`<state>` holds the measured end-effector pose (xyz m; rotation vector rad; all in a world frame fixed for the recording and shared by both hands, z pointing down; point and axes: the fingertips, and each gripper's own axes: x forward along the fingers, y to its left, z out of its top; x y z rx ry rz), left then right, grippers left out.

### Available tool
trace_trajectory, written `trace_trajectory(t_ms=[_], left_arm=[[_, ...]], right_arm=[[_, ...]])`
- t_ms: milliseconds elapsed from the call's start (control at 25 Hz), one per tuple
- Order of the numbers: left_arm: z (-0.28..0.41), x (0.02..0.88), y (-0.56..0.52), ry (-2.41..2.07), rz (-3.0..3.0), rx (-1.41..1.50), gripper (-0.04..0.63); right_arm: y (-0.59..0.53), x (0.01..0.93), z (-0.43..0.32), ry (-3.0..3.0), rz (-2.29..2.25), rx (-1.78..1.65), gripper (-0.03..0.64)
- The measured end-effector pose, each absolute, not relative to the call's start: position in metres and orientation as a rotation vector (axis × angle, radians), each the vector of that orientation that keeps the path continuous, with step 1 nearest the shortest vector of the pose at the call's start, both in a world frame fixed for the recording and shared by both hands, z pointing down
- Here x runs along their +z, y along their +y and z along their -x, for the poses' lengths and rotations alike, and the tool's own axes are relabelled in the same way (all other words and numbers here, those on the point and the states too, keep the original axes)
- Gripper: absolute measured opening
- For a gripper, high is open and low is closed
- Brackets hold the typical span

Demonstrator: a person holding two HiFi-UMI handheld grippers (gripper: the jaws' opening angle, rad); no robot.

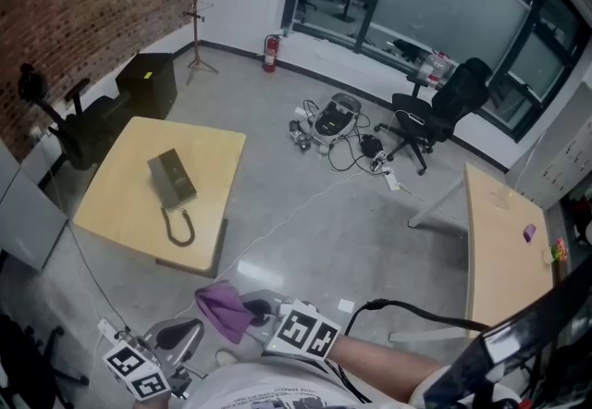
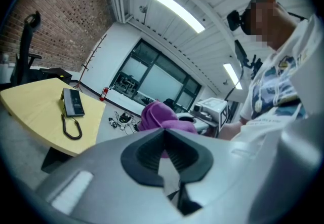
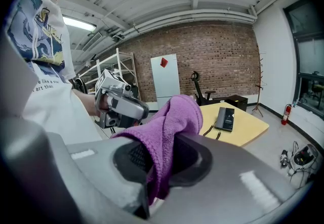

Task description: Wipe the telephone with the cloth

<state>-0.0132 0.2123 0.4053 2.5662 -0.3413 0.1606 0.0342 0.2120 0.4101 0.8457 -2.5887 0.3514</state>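
The right tool (image 3: 161, 154) is closed on the purple cloth (image 3: 174, 116), which comes up from between its jaws and folds over at the top. The left tool (image 2: 163, 136) has its jaws pressed together with nothing between them; the cloth shows just behind its tips, not inside them. Both tools are held low in front of the person, near each other, above the grey floor (image 1: 305, 213). The telephone (image 1: 172, 178) is well apart from both tools: it lies on the yellow wooden tabletop (image 1: 116, 208) at the left of the head view, and its curled cord (image 1: 179, 228) makes a loop toward the near edge. A black office chair (image 1: 435, 111) stands by the windows, and a red fire extinguisher (image 1: 270, 53) stands at the wall
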Motion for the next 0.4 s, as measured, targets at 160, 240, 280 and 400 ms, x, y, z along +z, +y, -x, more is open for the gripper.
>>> trace_trajectory(t_ms=[160,240,280,400], left_arm=[[0.023,0.407,0.213,-0.349,-2.553,0.167,0.003],[0.024,0.407,0.213,-0.345,-2.554,0.163,0.003],[0.025,0.408,0.212,-0.344,-2.553,0.162,0.003],[0.028,0.41,0.213,-0.344,-2.546,0.163,0.003]], right_arm=[[0.212,0.41,-0.025,-2.595,-0.836,0.356,0.043],[0.213,0.411,-0.022,-2.594,-0.832,0.358,0.043],[0.213,0.412,-0.02,-2.594,-0.831,0.361,0.043],[0.214,0.416,-0.016,-2.593,-0.827,0.376,0.043]])
